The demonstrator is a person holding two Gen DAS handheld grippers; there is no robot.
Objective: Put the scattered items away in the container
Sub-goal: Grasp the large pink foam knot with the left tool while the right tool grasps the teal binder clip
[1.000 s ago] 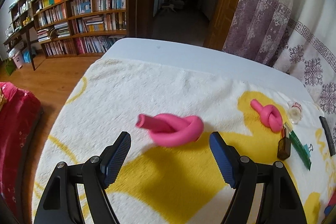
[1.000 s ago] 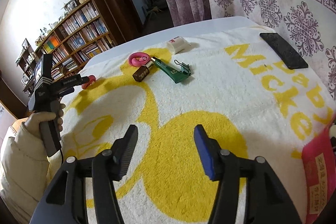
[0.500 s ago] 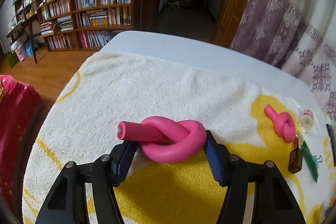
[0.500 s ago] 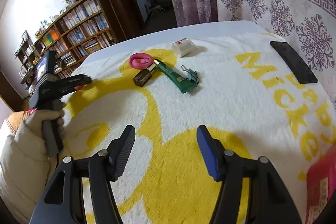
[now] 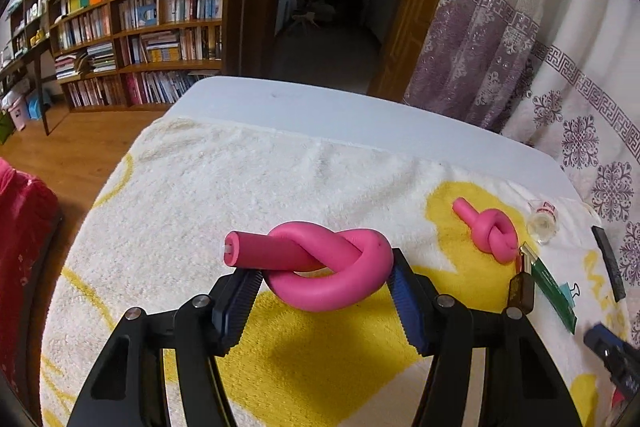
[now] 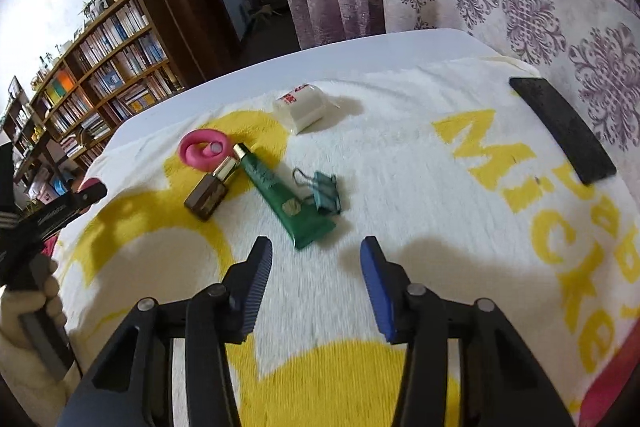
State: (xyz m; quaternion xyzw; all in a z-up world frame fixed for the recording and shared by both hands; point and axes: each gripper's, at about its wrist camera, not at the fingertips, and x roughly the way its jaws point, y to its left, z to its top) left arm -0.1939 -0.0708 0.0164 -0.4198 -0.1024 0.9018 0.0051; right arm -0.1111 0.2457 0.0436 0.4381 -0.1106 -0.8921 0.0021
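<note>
My left gripper (image 5: 324, 277) is shut on a pink knotted foam tube (image 5: 320, 267), held a little above the yellow and white towel (image 5: 240, 187) with its shadow beneath. A second pink knot (image 5: 494, 233) lies to the right. In the right wrist view that knot (image 6: 204, 149) lies beside a brown bottle (image 6: 210, 193), a green tube (image 6: 286, 199) and a teal binder clip (image 6: 324, 191). My right gripper (image 6: 315, 259) hovers just short of the green tube's flat end, jaws closing with nothing between them.
A white wrapped packet (image 6: 302, 107) lies behind the cluster and a flat black item (image 6: 564, 129) at the towel's far right. A red edge (image 6: 608, 383) shows at the near right corner. A hand (image 6: 44, 291) holds the left gripper at the left. Bookshelves stand beyond the table.
The left gripper has closed on the pink knot and raised it off the towel. The right gripper has moved forward toward the green tube, and its jaws have narrowed.
</note>
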